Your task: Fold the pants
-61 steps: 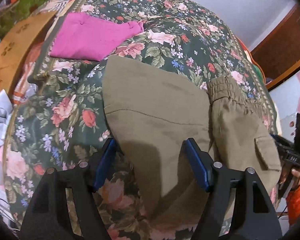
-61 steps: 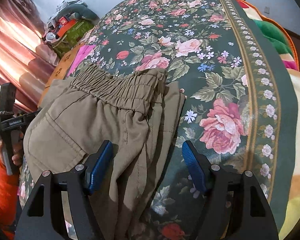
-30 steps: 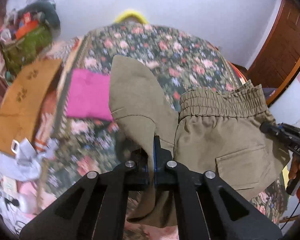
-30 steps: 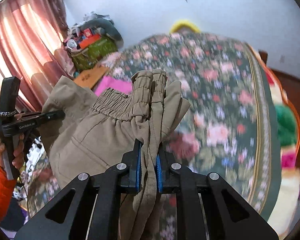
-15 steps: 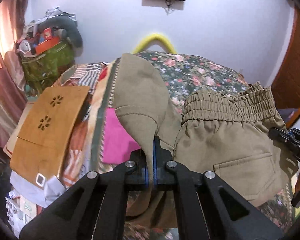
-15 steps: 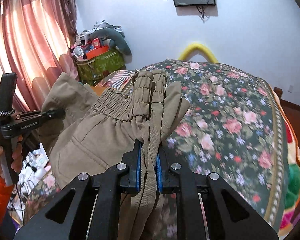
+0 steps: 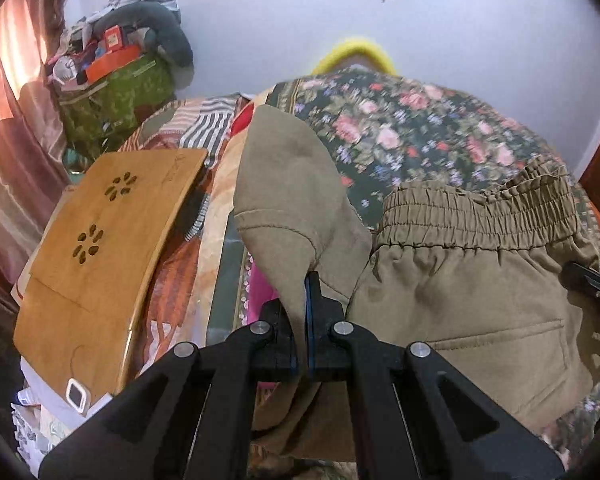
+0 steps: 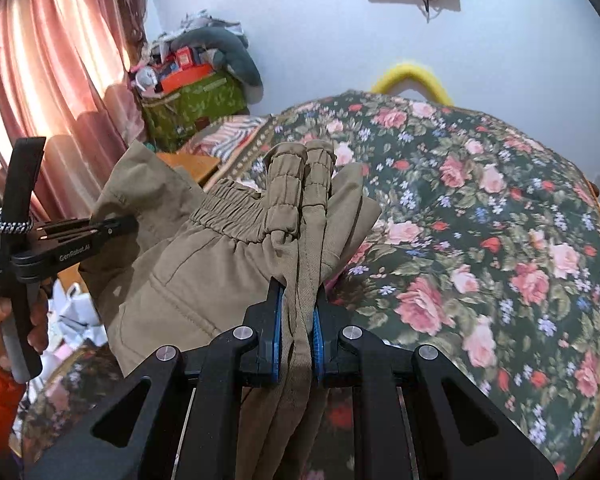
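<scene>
The olive-khaki pants hang in the air above the floral bed, held between both grippers. My left gripper is shut on the hem end of a pant leg. My right gripper is shut on the bunched elastic waistband edge. The gathered waistband and a back pocket face the left wrist view. The left gripper also shows at the left of the right wrist view. The lower part of the pants is hidden below both views.
The floral bedspread lies ahead and to the right. A pink folded garment lies on the bed's left side. A wooden lap board sits left of the bed, with a green bag and clutter behind. Pink curtains hang on the left.
Both grippers closed on the pants where they lay on the bed and lifted them into the air. Over the last half second the hold is unchanged and the views shifted slightly.
</scene>
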The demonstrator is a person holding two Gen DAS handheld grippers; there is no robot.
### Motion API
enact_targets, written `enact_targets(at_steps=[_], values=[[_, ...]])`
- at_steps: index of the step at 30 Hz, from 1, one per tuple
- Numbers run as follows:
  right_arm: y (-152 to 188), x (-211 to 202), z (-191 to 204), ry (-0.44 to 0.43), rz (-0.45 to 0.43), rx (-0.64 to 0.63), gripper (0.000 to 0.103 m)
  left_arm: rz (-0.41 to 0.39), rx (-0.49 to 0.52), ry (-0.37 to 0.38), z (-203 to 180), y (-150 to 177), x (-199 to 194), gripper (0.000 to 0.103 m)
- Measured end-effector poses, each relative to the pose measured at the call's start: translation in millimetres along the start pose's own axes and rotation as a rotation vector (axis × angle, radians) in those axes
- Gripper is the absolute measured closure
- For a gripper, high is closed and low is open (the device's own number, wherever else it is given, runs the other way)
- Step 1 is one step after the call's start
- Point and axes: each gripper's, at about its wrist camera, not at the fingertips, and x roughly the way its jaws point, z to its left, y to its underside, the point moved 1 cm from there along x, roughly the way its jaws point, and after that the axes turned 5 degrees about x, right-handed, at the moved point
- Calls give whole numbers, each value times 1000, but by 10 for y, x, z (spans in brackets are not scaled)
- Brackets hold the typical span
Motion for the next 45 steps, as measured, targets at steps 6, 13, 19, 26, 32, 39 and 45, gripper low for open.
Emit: enact_targets(at_steps=[6, 13, 19, 26, 32, 39, 45], values=[[63, 328, -41, 25, 48, 5, 92, 49, -8, -31, 45, 84, 476, 100], [206, 391, -95, 48, 97, -10, 79, 168, -42, -38, 147, 309, 774, 83], [325, 131, -122, 20, 98, 18, 63, 235, -30, -70, 238, 534, 724, 60], [546, -178, -20, 23, 108, -31, 60, 274, -20, -83, 334, 815, 472, 57], [599, -588, 99, 25, 80, -52, 60, 223, 15, -62, 235, 851, -123, 57], [457, -1476, 412, -3, -109, -90, 60, 27, 97, -19, -93, 766, -1338, 57], [466, -2371, 748, -65, -311, -95, 60, -212, 129, 24, -358, 766, -2586, 57]])
